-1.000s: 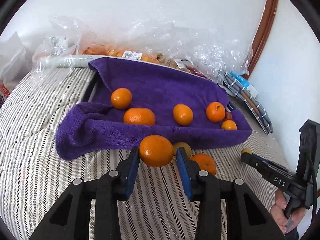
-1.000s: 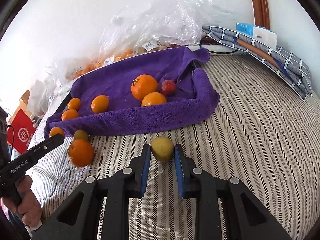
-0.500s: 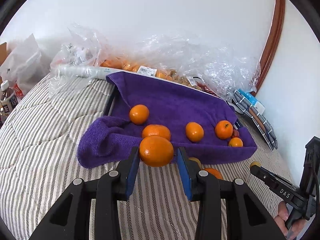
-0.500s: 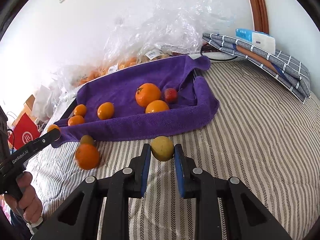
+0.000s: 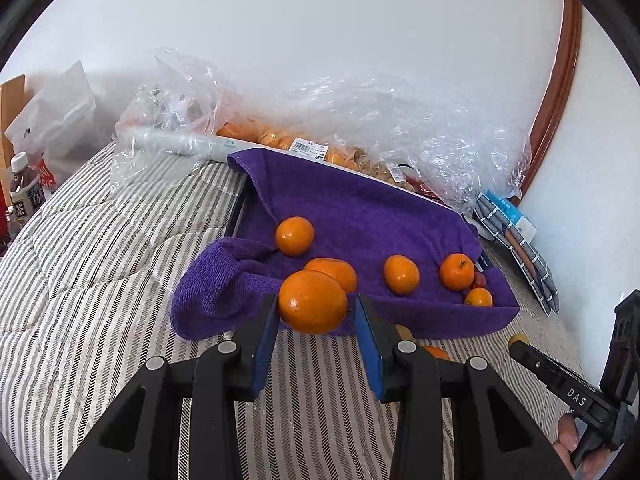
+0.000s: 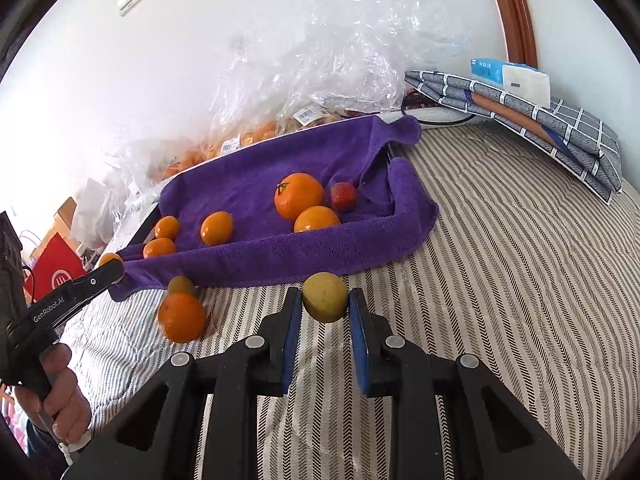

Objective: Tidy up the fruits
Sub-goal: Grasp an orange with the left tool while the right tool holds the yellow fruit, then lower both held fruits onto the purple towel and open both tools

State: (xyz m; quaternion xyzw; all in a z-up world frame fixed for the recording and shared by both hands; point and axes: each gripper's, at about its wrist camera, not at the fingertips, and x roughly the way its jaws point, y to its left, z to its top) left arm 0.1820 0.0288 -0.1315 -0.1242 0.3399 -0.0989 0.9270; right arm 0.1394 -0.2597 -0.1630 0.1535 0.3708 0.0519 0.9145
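Note:
My left gripper [image 5: 316, 300] is shut on a large orange [image 5: 312, 308], held just above the front left edge of the purple towel [image 5: 360, 208]. Several oranges lie on that towel, among them one [image 5: 295, 236] at the left and one [image 5: 457, 271] beside a small red fruit [image 5: 479, 279]. My right gripper [image 6: 325, 294] is shut on a yellow-green fruit [image 6: 325, 304], in front of the purple towel [image 6: 248, 184]. A loose orange [image 6: 182, 317] and a greenish fruit [image 6: 181, 285] rest on the bedspread. The left gripper [image 6: 108, 270] shows at the left edge.
Crumpled plastic bags [image 5: 360, 128] of fruit line the wall behind the towel. A folded checked cloth [image 6: 540, 120] with a blue-white box [image 6: 508, 76] lies at the back right. A bottle [image 5: 22, 192] and a red bag [image 6: 56, 268] stand off the left side of the striped bedspread [image 6: 500, 260].
The left gripper has tipped up and turned left with the orange, so the towel sits lower and further right in its view. The right gripper has hardly moved with its fruit.

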